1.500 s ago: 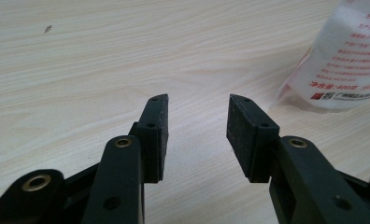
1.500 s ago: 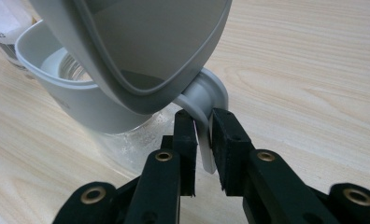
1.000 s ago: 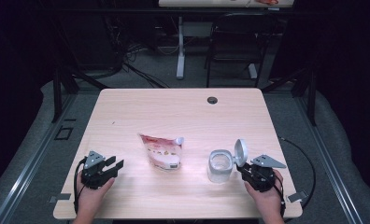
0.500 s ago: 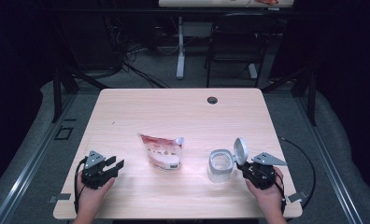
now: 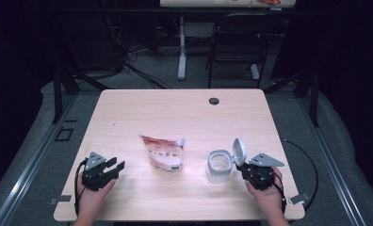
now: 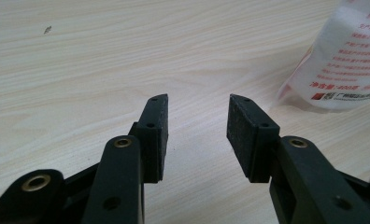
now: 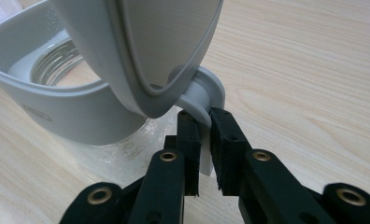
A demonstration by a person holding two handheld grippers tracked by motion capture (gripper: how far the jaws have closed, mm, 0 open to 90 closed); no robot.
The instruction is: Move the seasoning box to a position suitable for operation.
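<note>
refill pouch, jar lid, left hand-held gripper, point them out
refill pouch [image 5: 163,153], high view, middle of its printed face
jar lid [image 7: 160,42], right gripper view, inner face of the raised lid
left hand-held gripper [image 6: 197,123], left gripper view, gap midway between its tips

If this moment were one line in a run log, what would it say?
right gripper: shut on jar handle, lid flipped up | left gripper: open, holds nothing, beside pouch | table

The only lettering stands on the pouch [image 6: 349,60], lying near the middle of the counter [image 5: 184,113], toward its near edge. In the left gripper view, its white face carries rows of small red Chinese characters, too fine and blurred to read, with a small red block and a code-like square beneath them.
</note>
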